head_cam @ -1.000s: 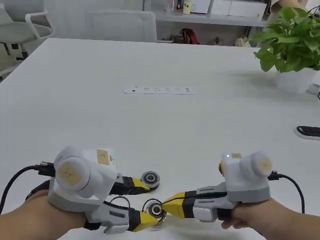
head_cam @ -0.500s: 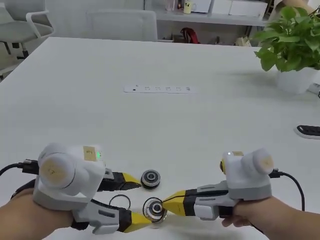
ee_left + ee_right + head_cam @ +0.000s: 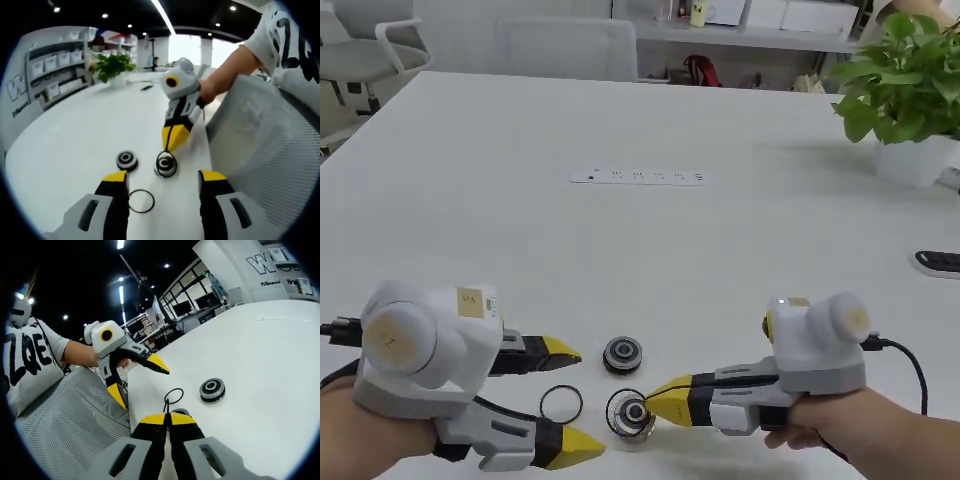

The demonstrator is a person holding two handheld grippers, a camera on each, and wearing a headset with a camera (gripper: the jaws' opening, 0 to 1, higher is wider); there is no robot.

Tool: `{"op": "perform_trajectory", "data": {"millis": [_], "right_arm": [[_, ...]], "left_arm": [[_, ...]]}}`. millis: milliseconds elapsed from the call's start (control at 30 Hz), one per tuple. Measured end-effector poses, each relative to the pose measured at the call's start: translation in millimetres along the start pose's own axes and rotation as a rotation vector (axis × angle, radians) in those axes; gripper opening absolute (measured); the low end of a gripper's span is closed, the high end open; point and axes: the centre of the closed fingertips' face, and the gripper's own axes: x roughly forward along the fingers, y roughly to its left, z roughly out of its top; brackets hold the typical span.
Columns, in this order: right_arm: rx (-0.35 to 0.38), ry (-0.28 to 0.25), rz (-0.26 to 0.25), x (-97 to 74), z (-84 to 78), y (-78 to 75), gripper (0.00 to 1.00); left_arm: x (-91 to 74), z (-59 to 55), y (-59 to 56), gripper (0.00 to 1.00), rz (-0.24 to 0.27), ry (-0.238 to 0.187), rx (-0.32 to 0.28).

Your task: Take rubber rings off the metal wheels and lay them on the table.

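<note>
At the near edge of the counter (image 3: 650,250) the fingers of the left gripper (image 3: 578,400) are spread either side of a loose ring (image 3: 560,405), those of the right gripper (image 3: 657,400) pressed together against a wheel (image 3: 623,417)

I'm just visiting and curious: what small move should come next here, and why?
Probably the right hand-held gripper lifts away: it looks shut on a thin rubber ring at the near wheel, while the left hand-held gripper stands open, apart. One loose ring already lies on the table.

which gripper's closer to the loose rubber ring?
Left. The loose rubber ring lies between the open jaws of the left gripper; the right gripper is shut at the metal wheel beside it.
</note>
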Motion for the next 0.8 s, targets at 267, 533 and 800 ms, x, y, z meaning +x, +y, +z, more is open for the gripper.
{"op": "perform_trajectory", "data": {"millis": [267, 533, 800], "right_arm": [[-0.002, -0.002, 0.005, -0.7, 2.5, 1.8, 0.00], [-0.010, -0.008, 0.021, 1.8, 10.8, 6.5, 0.00], [-0.010, -0.011, 0.033, 5.4, 16.1, 8.6, 0.00]], "left_arm": [[-10.2, -2.7, 5.5, 0.63, 0.021, -0.005, -0.021], [-17.4, -3.0, 6.5, 0.68, 0.035, -0.013, -0.029], [-25.7, -4.7, 12.7, 0.70, 0.069, -0.026, -0.051]]}}
